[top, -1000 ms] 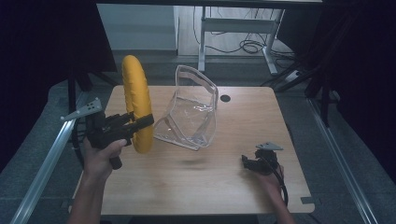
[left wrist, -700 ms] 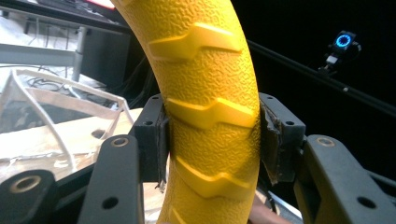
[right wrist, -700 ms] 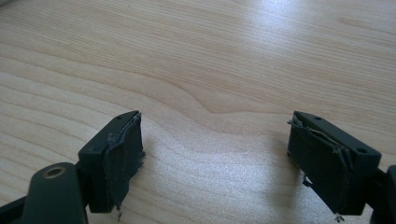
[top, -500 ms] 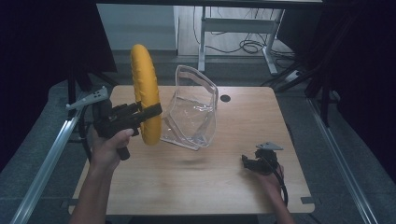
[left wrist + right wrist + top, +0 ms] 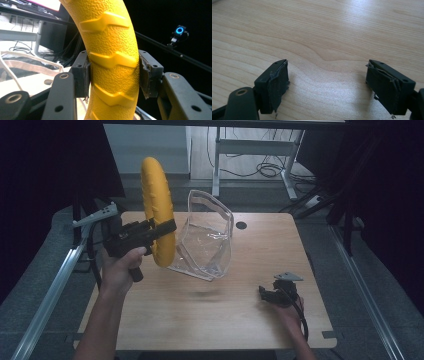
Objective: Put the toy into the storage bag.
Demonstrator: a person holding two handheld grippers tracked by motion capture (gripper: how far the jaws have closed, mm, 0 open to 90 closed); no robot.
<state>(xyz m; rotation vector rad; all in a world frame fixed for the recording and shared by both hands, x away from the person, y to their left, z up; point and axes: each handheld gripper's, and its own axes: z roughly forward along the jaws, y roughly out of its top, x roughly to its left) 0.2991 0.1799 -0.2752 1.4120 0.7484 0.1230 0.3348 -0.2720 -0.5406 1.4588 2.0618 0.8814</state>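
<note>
A yellow textured ring [image 5: 156, 210] stands on edge in the air over the table's left side. My left gripper [image 5: 167, 227] is shut on its lower part. In the left gripper view the ring [image 5: 112, 60] runs up between the two black pads [image 5: 83, 77], which press on both its sides. Just right of the ring a clear plastic bag [image 5: 207, 240] stands open on the wooden table [image 5: 200, 315]. My right gripper [image 5: 267, 292] rests low at the table's front right, its jaws open. Between its pads [image 5: 277, 85] lies bare wood [image 5: 324, 75].
A small dark hole [image 5: 241, 225] sits in the tabletop behind the bag. A metal rail [image 5: 55, 285] runs along the table's left side and another [image 5: 365, 295] along the right. A desk frame and cables [image 5: 260, 167] stand beyond the far edge.
My left hand has carried the yellow ring up and to the right, closer to the clear bag. The right gripper has not moved.
</note>
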